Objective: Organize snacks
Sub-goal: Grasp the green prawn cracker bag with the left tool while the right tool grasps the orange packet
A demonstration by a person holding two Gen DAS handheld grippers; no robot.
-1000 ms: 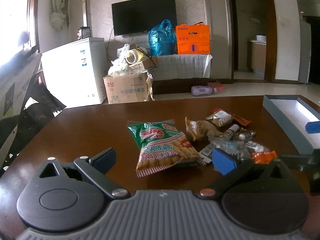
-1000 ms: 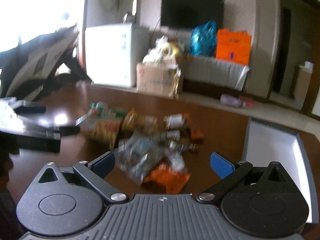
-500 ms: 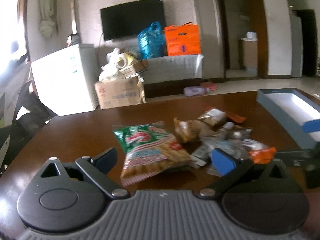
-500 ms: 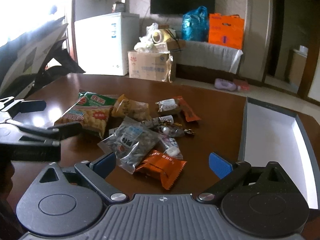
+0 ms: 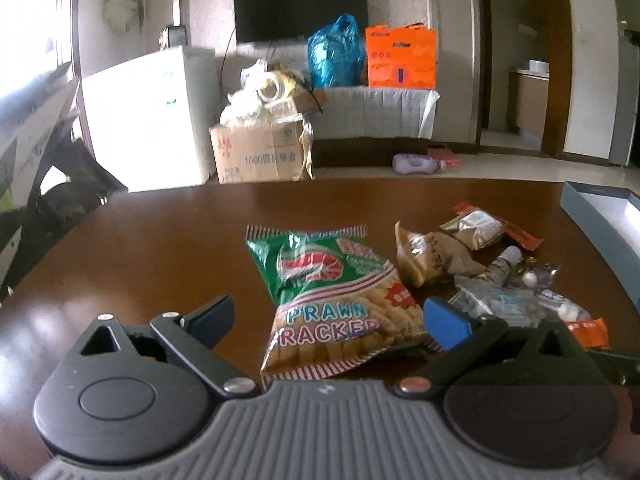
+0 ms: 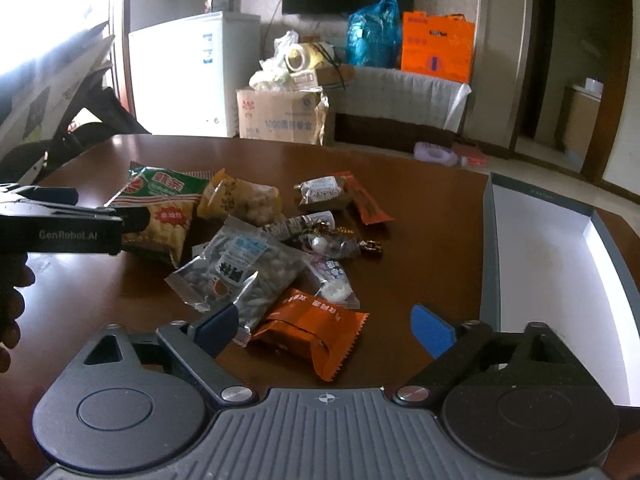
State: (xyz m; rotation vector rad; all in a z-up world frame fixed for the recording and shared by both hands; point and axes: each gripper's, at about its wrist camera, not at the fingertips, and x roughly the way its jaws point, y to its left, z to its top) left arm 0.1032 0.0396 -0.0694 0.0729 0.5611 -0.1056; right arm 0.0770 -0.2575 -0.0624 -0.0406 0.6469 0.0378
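A pile of snack packets lies on the brown table [image 5: 160,248]. My left gripper [image 5: 328,318] is open, and the near end of the green prawn cracker bag [image 5: 320,268] lies between its blue pads, which do not touch it. My right gripper [image 6: 325,327] has its jaws closing. An orange packet [image 6: 308,320] lies between them and the pads stand clear of it. The left pad overlaps the edge of a clear seed bag [image 6: 244,268]. In the right wrist view, the left gripper's black body [image 6: 68,228] reaches over the prawn cracker bag [image 6: 164,200].
An open grey box [image 6: 490,240] with a white inside stands on the table's right side, also seen in the left wrist view [image 5: 592,216]. A brown snack bag [image 6: 240,200], small wrapped sweets [image 6: 332,240] and an orange stick packet [image 6: 368,208] lie in the pile. A hand [image 6: 12,292] holds the left gripper.
Both grippers came forward and down toward the pile. The prawn cracker bag now lies between the left pads. The right jaws have narrowed around the orange packet.
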